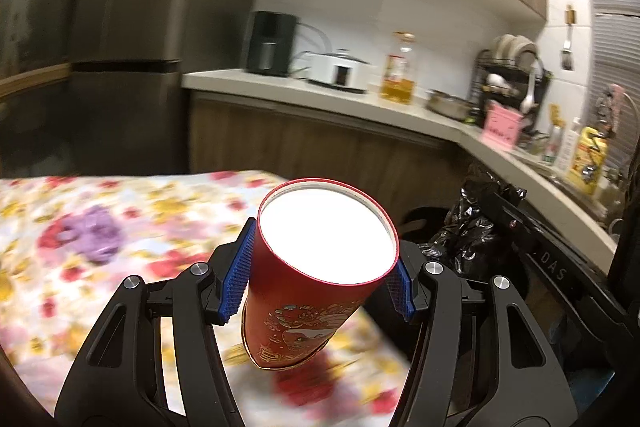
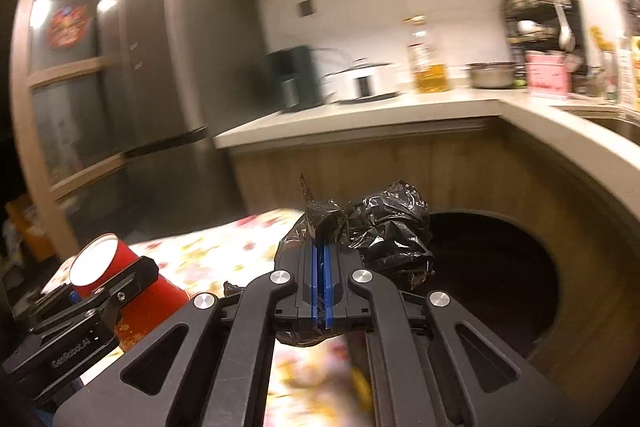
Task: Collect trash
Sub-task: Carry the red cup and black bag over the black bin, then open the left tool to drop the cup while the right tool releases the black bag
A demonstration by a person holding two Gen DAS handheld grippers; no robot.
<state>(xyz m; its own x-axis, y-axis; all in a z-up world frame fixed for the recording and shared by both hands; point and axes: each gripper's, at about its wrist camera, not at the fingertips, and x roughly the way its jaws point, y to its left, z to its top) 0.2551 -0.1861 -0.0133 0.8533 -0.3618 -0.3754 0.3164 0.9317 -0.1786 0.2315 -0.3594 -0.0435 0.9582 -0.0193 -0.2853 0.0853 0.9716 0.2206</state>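
Note:
My left gripper (image 1: 322, 277) is shut on a red paper cup (image 1: 304, 307) with gold print, holding it upright above the floral tablecloth (image 1: 100, 227); the cup (image 2: 120, 287) also shows at the lower left of the right wrist view. My right gripper (image 2: 321, 251) is shut on the edge of a black trash bag (image 2: 384, 227), which hangs crumpled just past the table's far edge. The bag (image 1: 468, 231) also shows to the right of the cup in the left wrist view.
A dark round bin opening (image 2: 492, 267) lies under the bag. A kitchen counter (image 2: 400, 111) carries an air fryer, a white cooker, an oil bottle (image 2: 428, 67), a pot and a dish rack. A grey fridge (image 2: 160, 67) stands at the left.

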